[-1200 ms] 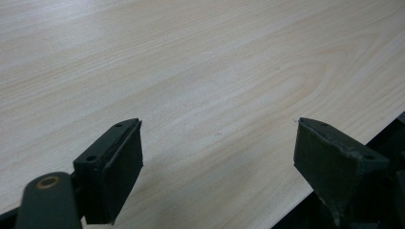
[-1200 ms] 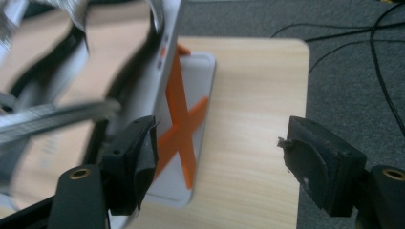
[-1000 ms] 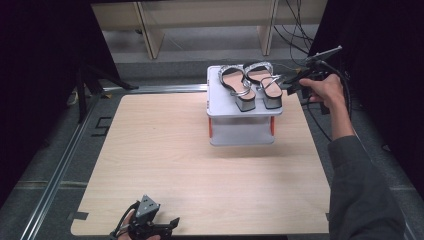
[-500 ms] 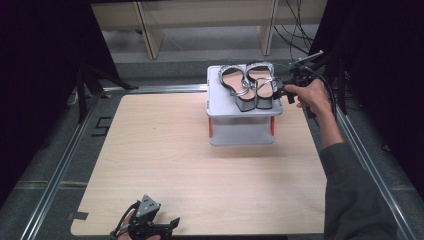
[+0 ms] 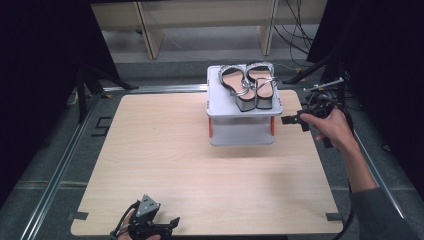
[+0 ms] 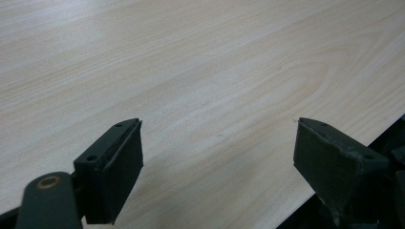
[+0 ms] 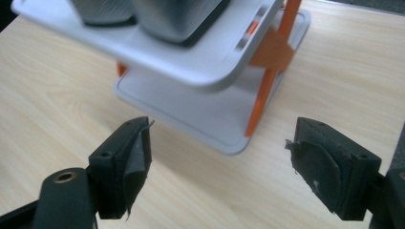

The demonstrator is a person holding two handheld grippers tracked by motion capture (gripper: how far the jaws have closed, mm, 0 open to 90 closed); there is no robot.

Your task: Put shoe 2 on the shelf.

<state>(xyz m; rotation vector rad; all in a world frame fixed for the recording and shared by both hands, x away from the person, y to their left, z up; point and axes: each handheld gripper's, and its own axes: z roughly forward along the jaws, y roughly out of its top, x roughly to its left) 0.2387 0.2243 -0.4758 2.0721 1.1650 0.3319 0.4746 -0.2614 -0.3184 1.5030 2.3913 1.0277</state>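
A pair of silver platform sandals (image 5: 250,85) stands side by side on the top shelf of a small grey rack (image 5: 243,131) with orange posts (image 7: 267,86) at the far middle of the wooden table (image 5: 165,165). My right gripper (image 5: 292,120) hovers open just right of the rack, at the level of the gap under the top shelf, with nothing between its fingers (image 7: 124,167). The grey soles (image 7: 162,16) of the sandals show on the shelf in the right gripper view. My left gripper (image 5: 162,226) rests open at the table's near edge, its jaws wide over bare wood (image 6: 205,86).
The rack's lower shelf (image 7: 191,109) holds nothing. Cables (image 5: 295,30) and wooden furniture legs (image 5: 150,30) lie beyond the table's far edge. A metal rail (image 5: 65,165) runs along the table's left side.
My right gripper has drawn back from the sandals on the top shelf, moving right and down toward me to beside the rack. The left gripper has stayed put.
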